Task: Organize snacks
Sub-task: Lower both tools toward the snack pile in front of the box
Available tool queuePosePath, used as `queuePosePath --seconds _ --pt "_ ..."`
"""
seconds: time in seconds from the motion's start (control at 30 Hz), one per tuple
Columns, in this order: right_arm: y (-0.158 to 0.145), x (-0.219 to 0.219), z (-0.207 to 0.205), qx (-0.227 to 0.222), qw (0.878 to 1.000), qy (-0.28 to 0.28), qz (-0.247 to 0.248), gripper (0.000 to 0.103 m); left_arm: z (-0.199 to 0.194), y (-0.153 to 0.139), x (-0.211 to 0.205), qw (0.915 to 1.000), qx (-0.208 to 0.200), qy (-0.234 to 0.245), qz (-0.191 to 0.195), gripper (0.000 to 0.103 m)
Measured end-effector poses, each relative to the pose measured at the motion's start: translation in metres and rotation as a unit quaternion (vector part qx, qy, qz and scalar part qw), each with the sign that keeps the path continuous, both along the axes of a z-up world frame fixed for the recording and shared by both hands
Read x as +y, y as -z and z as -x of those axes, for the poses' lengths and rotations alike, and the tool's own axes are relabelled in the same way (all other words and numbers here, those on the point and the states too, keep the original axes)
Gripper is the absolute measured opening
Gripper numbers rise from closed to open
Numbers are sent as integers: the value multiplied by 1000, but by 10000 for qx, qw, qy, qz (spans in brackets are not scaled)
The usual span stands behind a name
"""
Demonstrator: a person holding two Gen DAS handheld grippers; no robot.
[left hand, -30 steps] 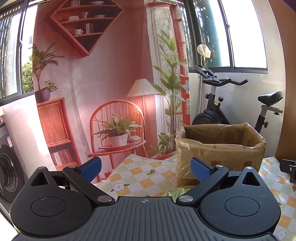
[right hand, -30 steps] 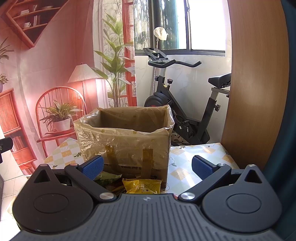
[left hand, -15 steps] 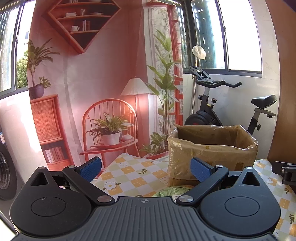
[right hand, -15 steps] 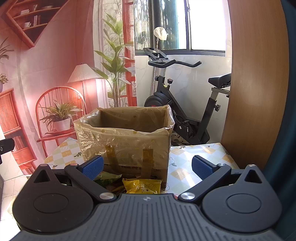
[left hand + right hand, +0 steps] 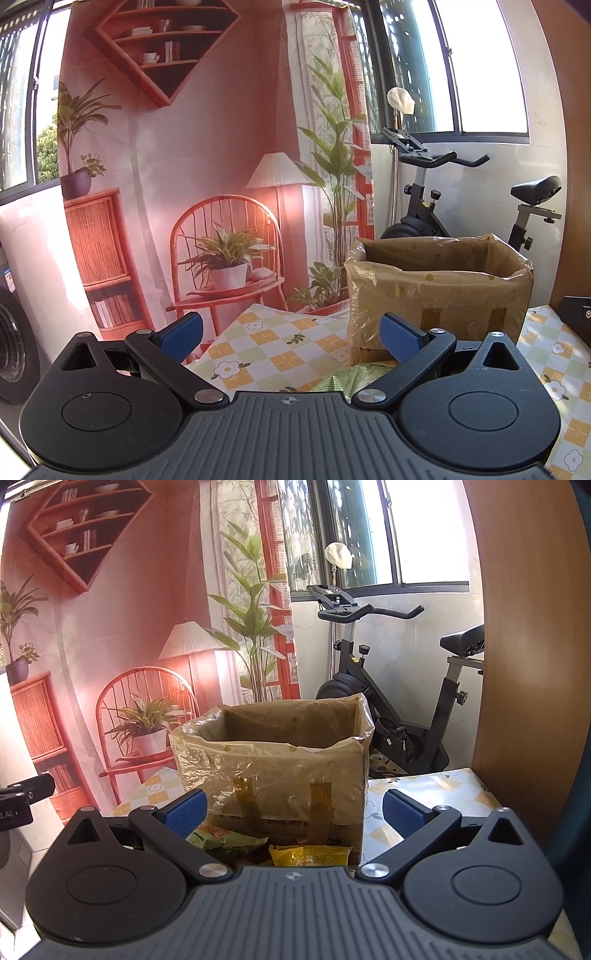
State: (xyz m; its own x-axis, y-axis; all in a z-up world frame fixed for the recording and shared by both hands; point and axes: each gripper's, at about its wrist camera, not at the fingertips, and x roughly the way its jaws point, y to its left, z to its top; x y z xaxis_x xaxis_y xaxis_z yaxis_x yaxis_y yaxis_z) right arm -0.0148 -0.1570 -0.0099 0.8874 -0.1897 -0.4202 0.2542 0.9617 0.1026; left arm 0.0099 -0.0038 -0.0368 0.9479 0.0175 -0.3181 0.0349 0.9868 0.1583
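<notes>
A cardboard box (image 5: 439,295) lined with a plastic bag stands open on the checkered tablecloth (image 5: 273,354); it also shows in the right wrist view (image 5: 273,768). A yellow snack packet (image 5: 308,854) and a green snack packet (image 5: 218,840) lie in front of the box, just beyond my right gripper (image 5: 291,812), which is open and empty. A green packet (image 5: 354,376) peeks out under my left gripper (image 5: 291,332), also open and empty, to the left of the box.
An exercise bike (image 5: 391,709) stands behind the table. A wooden panel (image 5: 524,664) rises at the right. A printed backdrop (image 5: 184,166) hangs behind. The table's left edge (image 5: 207,354) is near the left gripper. A washing machine (image 5: 11,354) is at far left.
My left gripper has shifted left and back, so the box sits further right and lower in its view. The right gripper has held still.
</notes>
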Motion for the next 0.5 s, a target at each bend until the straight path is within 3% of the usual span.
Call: queuePosePath --seconds 0.13,0.33,0.43,0.5 --pt "24 -14 -2 -195 9995 -64 -247 103 -13 30 -10 9992 194 210 -287 101" --pt "57 -29 -6 -84 9990 -46 -444 101 -31 69 -3 9928 867 806 205 94" --pt "67 -34 -5 15 9993 50 -366 99 -41 71 3 9908 977 913 188 89" --pt "65 -34 -2 -113 9999 96 -33 99 -48 62 11 9926 767 925 154 89"
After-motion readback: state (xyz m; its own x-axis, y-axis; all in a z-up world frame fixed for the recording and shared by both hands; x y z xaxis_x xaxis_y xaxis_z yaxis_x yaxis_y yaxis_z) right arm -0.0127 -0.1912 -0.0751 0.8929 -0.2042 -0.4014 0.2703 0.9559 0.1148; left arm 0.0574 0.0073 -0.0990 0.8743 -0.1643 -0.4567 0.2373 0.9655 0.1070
